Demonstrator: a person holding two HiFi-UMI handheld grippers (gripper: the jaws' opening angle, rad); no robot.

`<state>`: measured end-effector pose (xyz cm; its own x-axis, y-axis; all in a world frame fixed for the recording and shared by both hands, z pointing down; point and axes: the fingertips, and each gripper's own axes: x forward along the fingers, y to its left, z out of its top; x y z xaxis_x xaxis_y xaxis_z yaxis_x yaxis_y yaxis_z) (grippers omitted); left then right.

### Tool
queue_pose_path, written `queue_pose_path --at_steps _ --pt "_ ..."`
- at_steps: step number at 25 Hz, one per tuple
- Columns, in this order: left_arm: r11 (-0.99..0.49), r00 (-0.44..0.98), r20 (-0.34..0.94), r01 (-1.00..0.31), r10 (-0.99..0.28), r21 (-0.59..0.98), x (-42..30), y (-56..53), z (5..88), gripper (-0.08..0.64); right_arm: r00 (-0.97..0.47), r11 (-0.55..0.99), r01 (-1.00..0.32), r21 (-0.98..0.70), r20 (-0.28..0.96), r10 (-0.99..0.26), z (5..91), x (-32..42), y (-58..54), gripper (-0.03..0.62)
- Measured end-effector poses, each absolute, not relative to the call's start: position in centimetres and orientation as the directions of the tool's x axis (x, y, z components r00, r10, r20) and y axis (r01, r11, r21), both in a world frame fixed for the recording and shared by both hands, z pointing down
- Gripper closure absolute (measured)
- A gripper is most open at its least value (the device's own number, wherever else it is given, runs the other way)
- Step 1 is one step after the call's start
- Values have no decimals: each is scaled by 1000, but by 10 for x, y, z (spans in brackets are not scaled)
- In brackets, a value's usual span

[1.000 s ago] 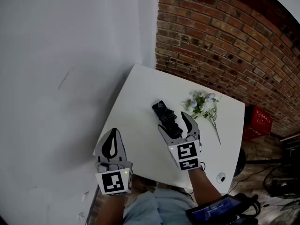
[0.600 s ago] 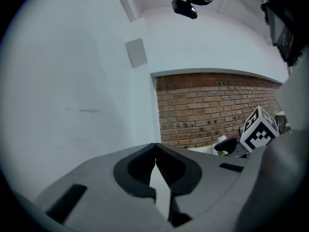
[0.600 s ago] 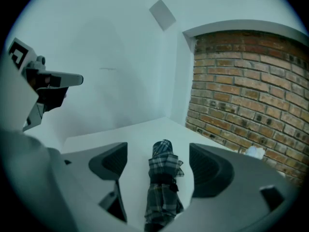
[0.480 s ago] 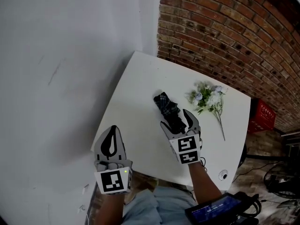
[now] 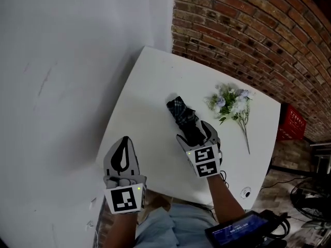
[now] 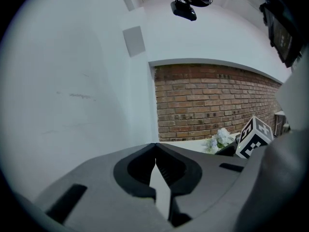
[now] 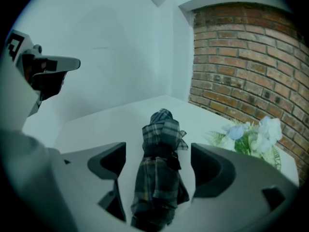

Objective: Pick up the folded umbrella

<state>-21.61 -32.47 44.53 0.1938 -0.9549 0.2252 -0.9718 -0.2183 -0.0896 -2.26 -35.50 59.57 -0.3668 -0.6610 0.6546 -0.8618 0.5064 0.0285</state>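
Where umbrella lies, flower bunch near, apart.

A bare studio-like workroom: a white table cornered between a plaster wall and a brick wall.

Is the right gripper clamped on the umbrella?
No, the right gripper, jaws just opening wider, straddles the umbrella with gaps on both sides.

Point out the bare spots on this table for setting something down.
Bare: the table's left strip between its edge and the folded umbrella, and the far corner by the brick wall. Crowded: the middle, where the right gripper, jaws just opening, straddles the umbrella, flowers beside it.
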Motion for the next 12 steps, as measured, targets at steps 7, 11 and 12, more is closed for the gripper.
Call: queue_pose_path --at_steps 7,11,12 --pt "-208 180 252 -974 -951 -86 -214 -329 459 552 -378 512 -858 -20 701 -605 623 -22 -356 164" --pt "-209 181 260 -975 -948 -81 -212 -330 465 552 -372 505 -862 -52 742 -558 635 -22 -353 163" --pt "-210 183 260 -974 -948 -80 -211 -330 465 552 -371 502 -862 -63 755 -541 638 -23 -352 158"
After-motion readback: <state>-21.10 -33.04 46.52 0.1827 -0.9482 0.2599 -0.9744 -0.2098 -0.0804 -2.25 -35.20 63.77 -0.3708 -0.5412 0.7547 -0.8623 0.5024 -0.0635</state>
